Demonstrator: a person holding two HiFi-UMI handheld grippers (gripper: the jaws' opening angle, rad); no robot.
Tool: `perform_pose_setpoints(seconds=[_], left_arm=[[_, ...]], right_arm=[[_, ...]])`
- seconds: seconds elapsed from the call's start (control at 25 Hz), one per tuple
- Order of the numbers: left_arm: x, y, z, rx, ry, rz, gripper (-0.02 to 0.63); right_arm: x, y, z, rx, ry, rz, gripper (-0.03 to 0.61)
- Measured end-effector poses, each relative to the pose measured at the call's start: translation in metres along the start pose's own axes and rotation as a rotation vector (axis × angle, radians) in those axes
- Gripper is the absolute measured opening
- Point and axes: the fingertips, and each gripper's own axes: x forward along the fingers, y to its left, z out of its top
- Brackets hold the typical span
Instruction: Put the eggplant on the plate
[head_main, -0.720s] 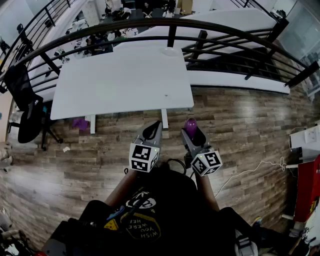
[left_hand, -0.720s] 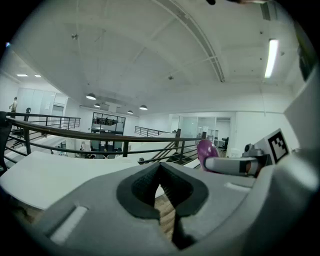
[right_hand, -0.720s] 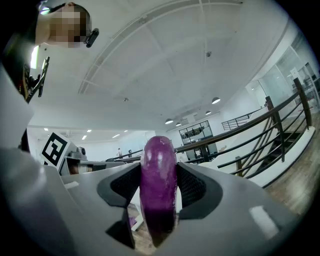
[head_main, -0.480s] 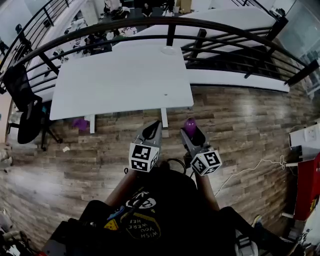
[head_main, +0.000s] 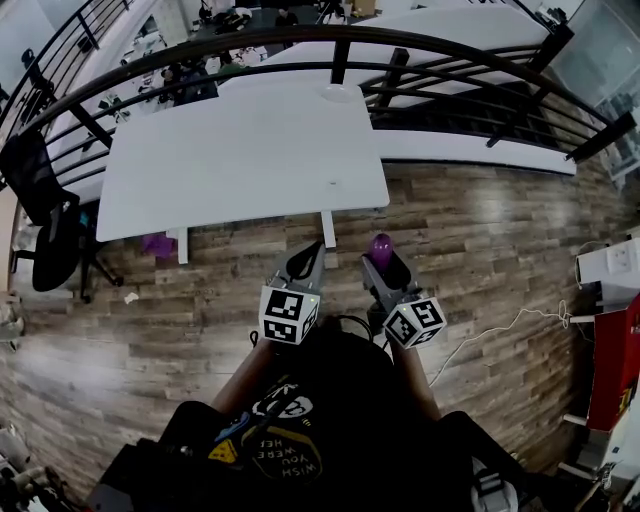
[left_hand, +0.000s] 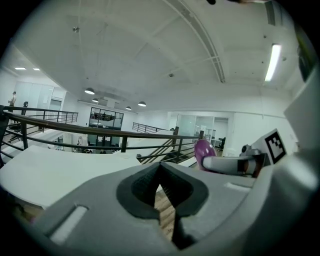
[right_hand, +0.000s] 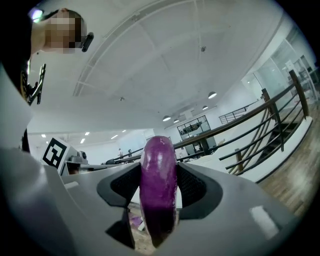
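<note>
A purple eggplant stands upright between the jaws of my right gripper, which is shut on it; in the right gripper view the eggplant fills the gap between the pads. My left gripper is beside it, jaws shut with nothing between them. From the left gripper view the eggplant shows at the right. Both grippers hover over the wooden floor, short of the white table. A pale plate lies at the table's far edge.
A black railing curves behind the table. A black office chair stands at the left. A small purple object lies on the floor under the table. A white box and a cable are at the right.
The head view has shifted slightly. Both grippers and the eggplant keep their places.
</note>
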Motion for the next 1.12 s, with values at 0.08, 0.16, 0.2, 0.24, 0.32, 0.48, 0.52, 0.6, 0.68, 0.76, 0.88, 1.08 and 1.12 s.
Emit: perform_pose_setpoints(seconds=[0.08,0.16,0.2,0.24,0.32,0.48,0.52,0.6,0.68,0.76,0.88,1.08,1.12], left_arm=[[0.0,0.008,-0.002,-0.006,0.004,-0.005,0.005],[-0.001,0.016,-0.004,-0.015,0.009,-0.015,0.005],[0.0,0.019,-0.005,-0.017,0.011,-0.023,0.005],[0.0,0.02,-0.006,-0.016,0.015,-0.034,0.005],[0.002,0.02,-0.009,-0.016,0.028,-0.061,0.005],[0.03,0.025,-0.017,-0.03,0.067,-0.073,0.005],[0.041,0.026,-0.017,-0.035,0.075,-0.072,0.005],[0.07,0.024,-0.014,-0.036,0.085,-0.076,0.005],[0.103,0.021,-0.007,-0.031,0.09,-0.077,0.005],[0.137,0.015,0.005,-0.033,0.086,-0.08,0.005],[0.183,0.014,0.025,-0.021,0.071,-0.067,0.005],[0.225,0.025,0.04,-0.021,0.074,0.006,0.005],[0.232,0.029,0.041,-0.024,0.078,0.021,0.005]], right_arm=[[0.008,0.002,-0.004,0.01,0.012,-0.003,0.23],[0.015,0.005,-0.009,0.001,0.028,-0.013,0.23],[0.018,0.006,-0.01,0.002,0.031,-0.017,0.23],[0.02,0.008,-0.011,0.006,0.03,-0.019,0.23],[0.022,0.009,-0.013,0.016,0.027,-0.021,0.23],[0.031,-0.004,-0.027,0.057,0.059,-0.014,0.23],[0.034,-0.012,-0.028,0.07,0.066,-0.012,0.23],[0.044,-0.035,-0.021,0.088,0.067,-0.003,0.23],[0.057,-0.063,-0.006,0.096,0.057,0.008,0.23],[0.07,-0.092,0.011,0.1,0.05,0.021,0.23],[0.092,-0.133,0.023,0.085,0.07,0.046,0.23],[0.125,-0.177,0.031,0.058,0.133,0.129,0.23],[0.134,-0.186,0.031,0.056,0.148,0.14,0.23]])
